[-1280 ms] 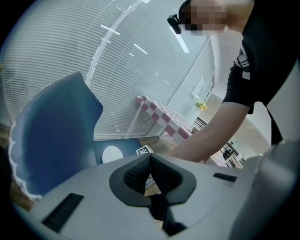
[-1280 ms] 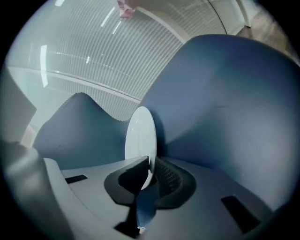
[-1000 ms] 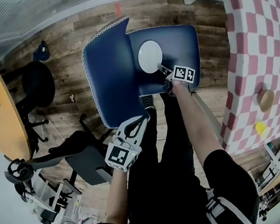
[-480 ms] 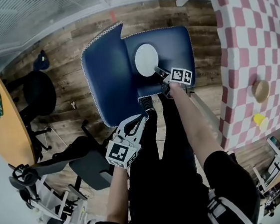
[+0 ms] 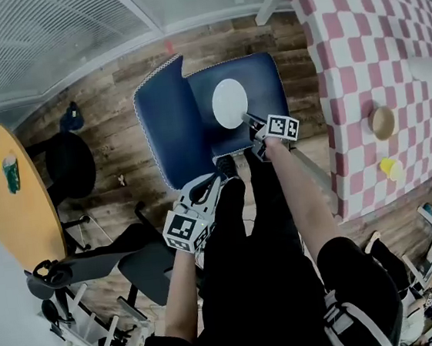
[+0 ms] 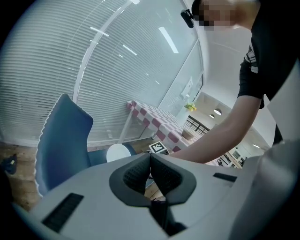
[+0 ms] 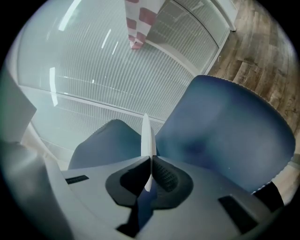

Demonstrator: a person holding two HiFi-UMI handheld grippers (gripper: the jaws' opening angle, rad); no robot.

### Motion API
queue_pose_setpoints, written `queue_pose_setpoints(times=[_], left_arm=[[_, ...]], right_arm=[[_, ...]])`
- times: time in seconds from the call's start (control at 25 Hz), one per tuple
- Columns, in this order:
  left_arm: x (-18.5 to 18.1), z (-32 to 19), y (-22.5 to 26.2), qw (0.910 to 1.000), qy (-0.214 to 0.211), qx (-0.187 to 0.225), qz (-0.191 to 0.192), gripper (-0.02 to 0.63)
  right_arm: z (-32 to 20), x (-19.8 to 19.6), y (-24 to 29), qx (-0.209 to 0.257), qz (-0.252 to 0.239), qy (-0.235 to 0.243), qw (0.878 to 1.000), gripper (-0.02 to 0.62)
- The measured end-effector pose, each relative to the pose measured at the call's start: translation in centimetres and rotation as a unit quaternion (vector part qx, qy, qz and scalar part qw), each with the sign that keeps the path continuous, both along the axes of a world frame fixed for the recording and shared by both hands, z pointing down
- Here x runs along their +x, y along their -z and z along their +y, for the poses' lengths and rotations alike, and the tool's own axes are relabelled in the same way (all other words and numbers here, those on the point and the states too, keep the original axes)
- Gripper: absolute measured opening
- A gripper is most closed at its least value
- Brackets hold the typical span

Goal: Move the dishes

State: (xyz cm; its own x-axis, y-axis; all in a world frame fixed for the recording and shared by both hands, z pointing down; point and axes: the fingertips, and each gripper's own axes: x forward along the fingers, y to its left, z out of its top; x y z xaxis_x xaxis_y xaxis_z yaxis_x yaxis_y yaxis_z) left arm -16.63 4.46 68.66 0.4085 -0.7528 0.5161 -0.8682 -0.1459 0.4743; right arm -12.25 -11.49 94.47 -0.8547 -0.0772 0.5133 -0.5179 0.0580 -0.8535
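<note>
**Right tongs [image 5: 250,118] gripping white plate [image 5: 230,103] over blue chair [image 5: 170,127]**

The right tongs are closing tightly on the near rim of the white plate, the rim sitting between the two dark pads. The plate is lying flat over the seat of the blue chair, in front of the backrest; whether it is touching the cushion is not showing. The left tongs [image 6: 150,165] are hanging lower, beside the person's dark trousers, well apart from the plate, with the pads pressing together and nothing between them. To the right of the chair a checkered tabletop [image 5: 357,51] is carrying a wooden bowl [image 5: 382,122] and, near it, a yellow cup [image 5: 390,166]. The person's right arm is reaching out straight toward the chair seat
</note>
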Motion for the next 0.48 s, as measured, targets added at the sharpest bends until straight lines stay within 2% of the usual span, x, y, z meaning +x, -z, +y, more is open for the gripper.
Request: queue_pose_setpoints(times=[0.48], left_arm=[[2.1, 2.9, 5.4, 0.9981, -0.048, 0.029, -0.027, 0.021]], right_arm=[[2.5, 5.3, 10.7, 0.041, 0.003, -0.025, 0.999, 0.026]])
